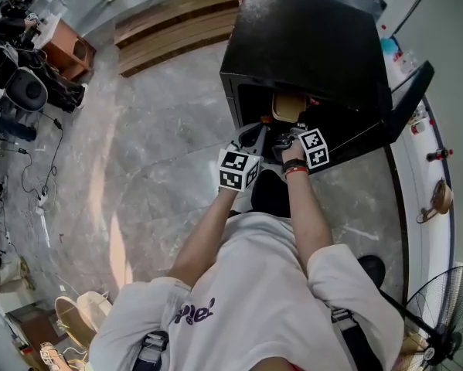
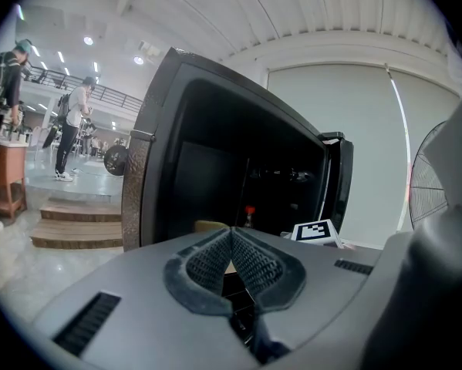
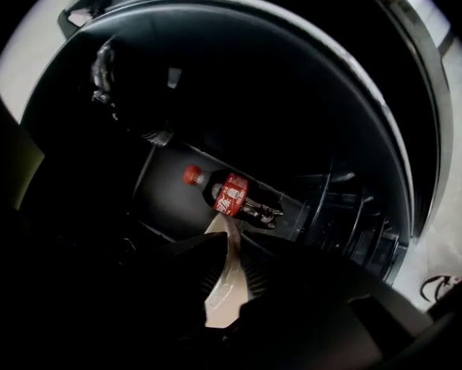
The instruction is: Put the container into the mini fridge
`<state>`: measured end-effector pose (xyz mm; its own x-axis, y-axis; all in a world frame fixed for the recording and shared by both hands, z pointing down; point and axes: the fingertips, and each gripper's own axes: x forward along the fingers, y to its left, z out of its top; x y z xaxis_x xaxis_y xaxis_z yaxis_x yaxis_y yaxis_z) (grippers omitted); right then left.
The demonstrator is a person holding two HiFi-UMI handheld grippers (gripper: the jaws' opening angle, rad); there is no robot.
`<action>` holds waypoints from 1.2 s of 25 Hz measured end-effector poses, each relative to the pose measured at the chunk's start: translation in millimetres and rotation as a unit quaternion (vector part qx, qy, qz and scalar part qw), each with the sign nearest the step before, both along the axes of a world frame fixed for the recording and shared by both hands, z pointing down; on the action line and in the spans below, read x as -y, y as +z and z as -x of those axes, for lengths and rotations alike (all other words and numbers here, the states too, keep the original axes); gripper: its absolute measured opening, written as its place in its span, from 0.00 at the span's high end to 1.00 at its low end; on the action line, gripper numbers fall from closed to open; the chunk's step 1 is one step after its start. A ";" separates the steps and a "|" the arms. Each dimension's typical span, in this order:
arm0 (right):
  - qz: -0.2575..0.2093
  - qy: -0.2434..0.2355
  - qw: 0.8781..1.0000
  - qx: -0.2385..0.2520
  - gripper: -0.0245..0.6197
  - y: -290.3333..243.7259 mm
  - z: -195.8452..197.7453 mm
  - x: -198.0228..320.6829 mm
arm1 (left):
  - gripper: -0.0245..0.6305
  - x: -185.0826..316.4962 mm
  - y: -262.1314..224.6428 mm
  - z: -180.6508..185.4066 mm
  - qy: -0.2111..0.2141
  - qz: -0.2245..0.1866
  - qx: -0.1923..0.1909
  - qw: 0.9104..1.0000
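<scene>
Holding the container (image 1: 287, 107) by its rim, the right gripper (image 3: 231, 245) has its jaws closed on a thin, pale wall that runs up between the pads. The container sits at the mouth of the fridge (image 1: 308, 45), just inside the opening, and its door (image 1: 407, 103) stands open to the right. The left gripper (image 2: 231, 233) is level in front of the same opening. Its jaws are closed tip to tip, and no part of the container is seen pinched between them. The wall caught by the right jaws looks thin, so the container is judged light and somewhat flexible. A one-sided pinch on such a rim may let the body sag or twist, and hard pressure could buckle the edge. The best hold is judged to be on the rim, close to a corner or a fold where the wall is stiffest, with the base kept level. No view shows whether the container has anything in it. Deeper in the dark cavity of the fridge is one bottle (image 3: 231, 195) with a red cap and a red label, beyond the held rim. Whether it leaves enough room for the container cannot be told.
</scene>
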<state>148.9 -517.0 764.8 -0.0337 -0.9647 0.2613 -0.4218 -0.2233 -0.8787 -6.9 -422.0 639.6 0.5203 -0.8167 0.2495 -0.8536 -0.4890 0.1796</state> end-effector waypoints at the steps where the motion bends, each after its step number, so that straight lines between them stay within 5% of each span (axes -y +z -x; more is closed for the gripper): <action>1: 0.000 0.003 1.000 0.006 0.86 1.6 0.3 2.4 | 0.93 0.8 0.6 0.6 -0.001 0.000 0.001 1.000; 20: 0.011 0.008 0.998 -0.061 0.86 29.0 -0.6 31.1 | 0.93 15.3 16.5 1.1 0.002 0.004 0.014 1.000; 25: -0.023 -0.035 0.995 -0.090 0.68 14.9 10.1 36.0 | 0.93 14.1 11.1 0.3 0.002 0.001 0.012 1.000; 30: -0.025 -0.045 0.993 -0.105 0.65 -2.7 7.7 23.3 | 0.93 6.7 -4.3 -4.0 0.009 0.000 0.009 1.000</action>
<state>141.2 -540.2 762.1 -0.0696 -0.9722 0.2236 -0.6133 -0.1351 -0.7783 -3.0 -428.8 635.3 0.5298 -0.8074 0.2596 -0.8481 -0.5038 0.1641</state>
